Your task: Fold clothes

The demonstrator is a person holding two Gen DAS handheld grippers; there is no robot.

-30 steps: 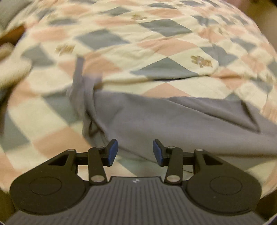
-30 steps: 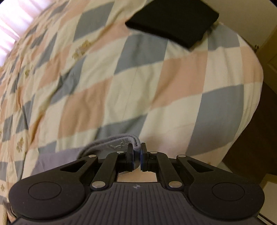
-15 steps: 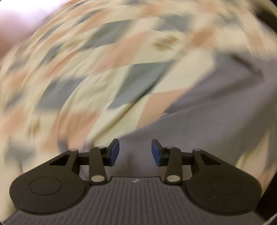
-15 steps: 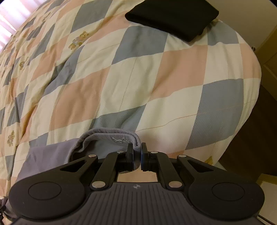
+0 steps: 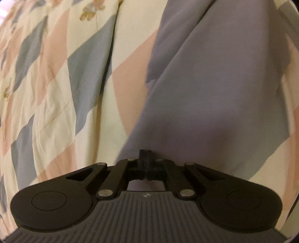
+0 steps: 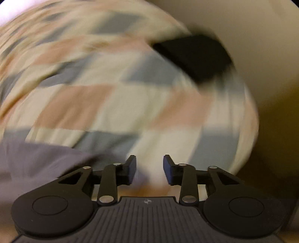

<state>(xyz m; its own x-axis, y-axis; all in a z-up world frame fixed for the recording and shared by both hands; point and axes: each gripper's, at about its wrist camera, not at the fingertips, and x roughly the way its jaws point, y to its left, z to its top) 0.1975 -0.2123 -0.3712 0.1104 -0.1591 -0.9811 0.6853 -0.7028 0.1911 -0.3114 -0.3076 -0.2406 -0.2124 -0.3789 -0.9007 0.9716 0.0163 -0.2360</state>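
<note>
Grey garment (image 5: 214,89) soft, limp, light; left tool (image 5: 145,158) clenched on its edge; right tool (image 6: 149,168) released near bed (image 6: 115,104) corner.

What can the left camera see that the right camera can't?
Only the left view shows the left tool pinched shut on the grey garment, and little bear prints on the quilt. Only the right view shows the open right tool, a folded black cloth and the wall. Both show the checked quilt and grey garment.

Left claw (image 5: 145,158) fingers pressed together; right claw (image 6: 149,169) fingers spread apart.
</note>
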